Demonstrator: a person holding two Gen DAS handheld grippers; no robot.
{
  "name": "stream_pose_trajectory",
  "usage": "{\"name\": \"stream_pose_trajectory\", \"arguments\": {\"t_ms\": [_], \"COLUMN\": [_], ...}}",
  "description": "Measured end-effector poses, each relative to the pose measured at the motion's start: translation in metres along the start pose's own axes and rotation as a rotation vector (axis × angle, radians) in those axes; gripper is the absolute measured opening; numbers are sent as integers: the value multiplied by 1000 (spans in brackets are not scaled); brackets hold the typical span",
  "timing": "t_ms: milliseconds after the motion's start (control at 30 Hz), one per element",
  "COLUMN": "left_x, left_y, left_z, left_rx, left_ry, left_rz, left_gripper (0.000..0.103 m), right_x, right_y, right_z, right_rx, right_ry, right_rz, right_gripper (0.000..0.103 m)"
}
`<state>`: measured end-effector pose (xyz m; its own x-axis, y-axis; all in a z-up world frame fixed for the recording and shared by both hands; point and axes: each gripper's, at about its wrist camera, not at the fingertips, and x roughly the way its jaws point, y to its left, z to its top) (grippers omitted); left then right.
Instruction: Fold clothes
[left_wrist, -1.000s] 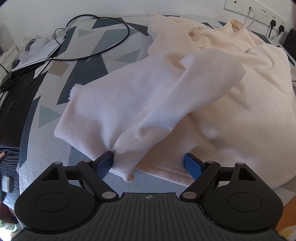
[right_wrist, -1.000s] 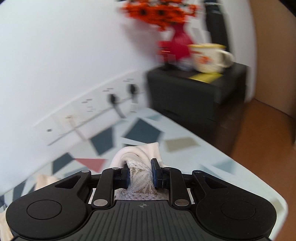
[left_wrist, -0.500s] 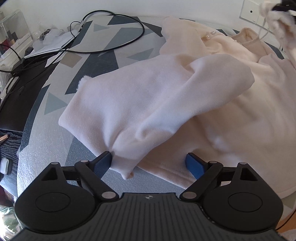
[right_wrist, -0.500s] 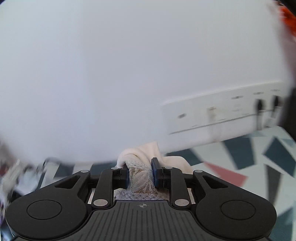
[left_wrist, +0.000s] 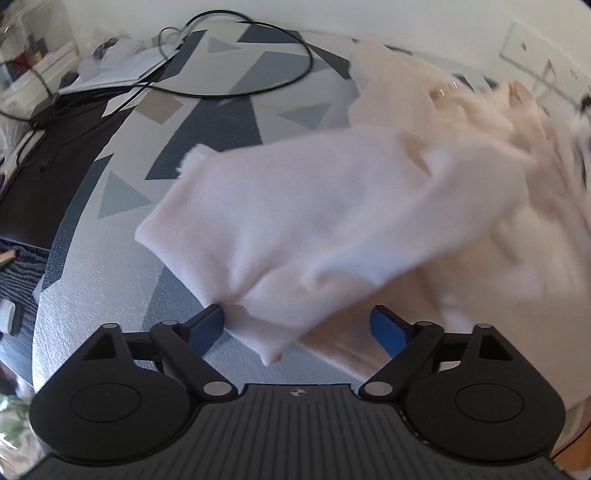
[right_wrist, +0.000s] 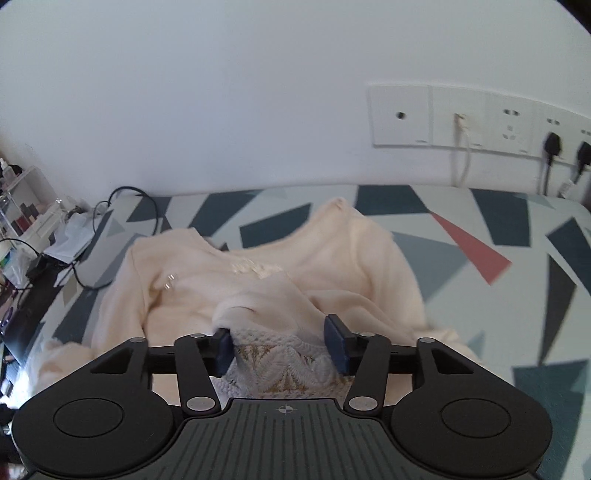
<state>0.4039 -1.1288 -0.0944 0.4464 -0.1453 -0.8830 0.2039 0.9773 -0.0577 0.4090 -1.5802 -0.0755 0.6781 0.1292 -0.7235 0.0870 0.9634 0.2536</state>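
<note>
A cream sweater (left_wrist: 332, 206) lies on the patterned table cover (left_wrist: 110, 277), one sleeve folded across its body. My left gripper (left_wrist: 297, 325) is open at the sweater's near hem; its left finger touches a fold corner and nothing is pinched. The right wrist view looks from above at the sweater (right_wrist: 351, 258), collar toward the wall. My right gripper (right_wrist: 280, 345) stands open, and the sleeve's white lace cuff (right_wrist: 280, 362) lies loose between its blue pads, over the sweater's chest. The sweater's right part is blurred in the left wrist view.
A black cable (left_wrist: 258, 88) loops on the far side of the table beside papers (left_wrist: 122, 62). Wall sockets (right_wrist: 480, 118) with plugs sit above the back edge. A dark desk with clutter (right_wrist: 29, 258) borders the left. Bare cover (right_wrist: 498, 295) shows right of the sweater.
My right gripper swung left and down, carrying the sleeve cuff over the sweater's body, and its jaws have spread apart. My left gripper stayed open at the hem.
</note>
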Motion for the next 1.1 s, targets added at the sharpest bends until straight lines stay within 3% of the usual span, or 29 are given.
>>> {"name": "stream_pose_trajectory", "arguments": {"t_ms": [67, 133, 167, 233, 300, 433, 500, 600, 733, 767, 833, 933, 967, 1067, 1100], "left_x": [-4, -8, -10, -12, -14, -15, -12, -7, 8, 14, 24, 23, 20, 6, 1], "left_y": [3, 7, 8, 5, -4, -36, -51, -65, -80, -84, -92, -96, -94, -79, -74], "left_z": [18, 36, 45, 70, 93, 123, 131, 137, 144, 145, 144, 137, 135, 131, 131], "left_rx": [-27, -54, -68, -63, -45, 41, 64, 71, 53, 49, 75, 158, 175, 189, 189], "left_ry": [-39, -78, -97, -142, -185, -245, -245, -233, -173, -150, -111, -89, -86, -84, -85], "left_rz": [-8, -16, -20, -27, -63, -96, -101, -128, -149, -161, -162, -151, -154, -186, -194], "left_gripper": [69, 43, 38, 10, 7, 7, 7, 7, 7, 7, 9, 15, 17, 40, 49], "right_x": [-8, -13, -15, -17, -17, -14, -9, -3, -2, 1, 22, 71, 77, 93, 89], "right_y": [-8, -17, -20, -23, -23, -20, -18, -11, 14, 23, 42, 63, 65, 73, 72], "right_z": [-11, -21, -26, -34, -39, -41, -34, -17, 24, 32, 43, 43, 38, 22, 20], "right_rx": [25, 63, 86, 126, 156, 200, 211, 224, 232, 222, 179, 82, 48, -50, -41], "right_ry": [-2, -1, -2, -11, -20, -22, -22, -40, -198, -229, -203, 23, 47, 113, 96], "right_rz": [-10, -14, -11, -6, -5, -5, 0, 18, 55, 55, 49, -15, -20, -36, -39], "right_gripper": [50, 50, 50, 48, 46, 43, 28, 21, 21, 23, 34, 51, 51, 57, 61]}}
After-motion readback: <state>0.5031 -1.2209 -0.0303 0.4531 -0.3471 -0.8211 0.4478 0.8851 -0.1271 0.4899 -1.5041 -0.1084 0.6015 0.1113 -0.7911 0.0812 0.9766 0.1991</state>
